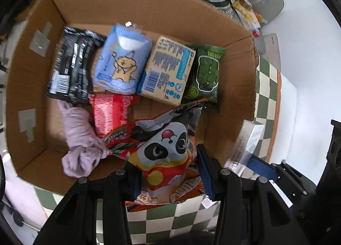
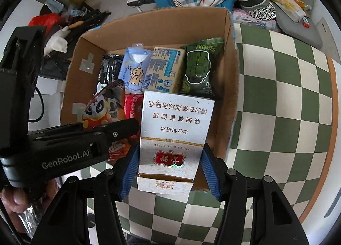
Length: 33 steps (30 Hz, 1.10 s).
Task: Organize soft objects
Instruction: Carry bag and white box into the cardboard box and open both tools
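Left gripper [image 1: 168, 172] clamps panda snack bag [image 1: 164, 155] and right gripper [image 2: 168, 170] clamps cigarette carton [image 2: 174, 129], both over cardboard box [image 1: 27, 78] near edge

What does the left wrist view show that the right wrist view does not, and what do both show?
Only the left: a lilac cloth in the box, and the left tool gripping the panda bag. Only the right: the printed face of the silver carton in the right tool. Both: the blue tissue pack, the green packet, the checked cloth.
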Motion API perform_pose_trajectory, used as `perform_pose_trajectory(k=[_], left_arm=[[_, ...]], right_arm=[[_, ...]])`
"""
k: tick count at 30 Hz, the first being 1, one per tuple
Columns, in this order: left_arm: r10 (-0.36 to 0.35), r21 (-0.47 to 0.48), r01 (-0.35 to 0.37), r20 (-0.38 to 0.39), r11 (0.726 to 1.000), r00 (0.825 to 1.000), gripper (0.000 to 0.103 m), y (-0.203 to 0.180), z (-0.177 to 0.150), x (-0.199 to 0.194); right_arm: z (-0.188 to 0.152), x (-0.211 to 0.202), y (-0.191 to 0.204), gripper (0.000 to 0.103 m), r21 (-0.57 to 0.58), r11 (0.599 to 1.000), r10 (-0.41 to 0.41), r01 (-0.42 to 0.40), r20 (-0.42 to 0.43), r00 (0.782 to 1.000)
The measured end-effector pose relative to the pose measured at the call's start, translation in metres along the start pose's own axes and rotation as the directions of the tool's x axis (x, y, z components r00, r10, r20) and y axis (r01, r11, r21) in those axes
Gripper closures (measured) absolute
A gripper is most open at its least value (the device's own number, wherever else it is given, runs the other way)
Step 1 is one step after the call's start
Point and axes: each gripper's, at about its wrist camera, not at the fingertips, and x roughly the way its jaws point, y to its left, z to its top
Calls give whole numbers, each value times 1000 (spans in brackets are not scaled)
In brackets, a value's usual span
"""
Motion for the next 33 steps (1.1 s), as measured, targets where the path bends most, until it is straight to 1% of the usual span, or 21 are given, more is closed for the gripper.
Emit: perform_pose_trajectory(k=[2, 5, 7, 8, 9, 10, 12, 14, 16, 19, 20, 21, 23, 24, 25, 26, 28, 30, 31, 32, 33], left_arm=[[-13, -9, 13, -17, 1000, 1000, 61, 1, 3, 5], [-27, -22, 26, -47, 999, 999, 60, 2, 7, 10], [-48, -35, 45, -68, 998, 997, 59, 2, 8, 14], [-49, -37, 47, -75, 998, 996, 57, 1, 9, 17], [-48, -39, 45, -80, 998, 996, 51, 0, 10, 19], [-53, -39, 50, -80, 998, 995, 49, -1, 11, 18], [-55, -28, 53, -69, 998, 996, 37, -4, 10, 15], [-47, -11, 46, -49, 999, 998, 30, -5, 10, 10], [-26, 2, 26, -31, 1000, 999, 28, -5, 9, 2], [-4, 16, 4, 1, 1000, 1000, 25, -2, 5, -10], [3, 19, -3, 12, 1000, 1000, 15, -2, 4, -14], [8, 22, -8, 25, 1000, 1000, 10, 0, 1, -18], [30, 28, -32, 55, 999, 998, 10, 2, -5, -27], [42, 31, -45, 68, 999, 997, 9, 4, -7, -31], [59, 32, -62, 84, 998, 995, 8, 5, -11, -35], [75, 34, -79, 101, 996, 992, 4, 7, -14, -38], [123, 33, -130, 153, 991, 981, 4, 7, -22, -46], [169, 31, -178, 196, 984, 966, 4, 8, -29, -53], [198, 31, -211, 227, 977, 954, 3, 8, -33, -57], [226, 33, -242, 255, 970, 940, 3, 8, -37, -61], [243, 30, -260, 270, 965, 932, 3, 7, -37, -63]], right_arm=[[3, 11, -2, 43, 10, 1000, -2, 2, -15, 1000], [1, 14, -5, 43, 28, 1000, 3, -2, -27, 1000], [1, 16, -7, 42, 34, 999, 0, 1, -38, 999], [1, 16, -8, 42, 40, 999, -6, 8, -40, 999], [1, 16, -9, 42, 40, 999, -12, 14, -46, 999], [-1, 14, -11, 42, 44, 999, -14, 16, -46, 999], [-2, 12, -12, 36, 45, 999, -18, 20, -51, 999], [-4, 8, -14, 30, 53, 998, -25, 27, -41, 999], [-6, 5, -15, 27, 49, 998, -38, 40, -41, 998], [-10, -1, -17, 26, 51, 998, -44, 46, -39, 998], [-11, -3, -17, 26, 51, 997, -54, 55, -37, 998], [-12, -6, -18, 26, 51, 997, -57, 59, -31, 998], [-15, -10, -18, 19, 53, 996, -67, 68, -24, 997], [-16, -13, -19, 19, 56, 996, -70, 71, -19, 997], [-18, -15, -19, 18, 56, 995, -80, 80, -10, 997], [-19, -17, -18, 18, 52, 994, -93, 94, -5, 996], [-22, -19, -17, 17, 48, 992, -116, 115, 3, 993], [-26, -22, -16, 10, 47, 990, -135, 135, 14, 991], [-28, -22, -16, 7, 46, 988, -146, 145, 20, 989], [-30, -23, -15, 7, 43, 987, -157, 156, 28, 987], [-32, -25, -14, 7, 44, 985, -171, 170, 36, 985]])
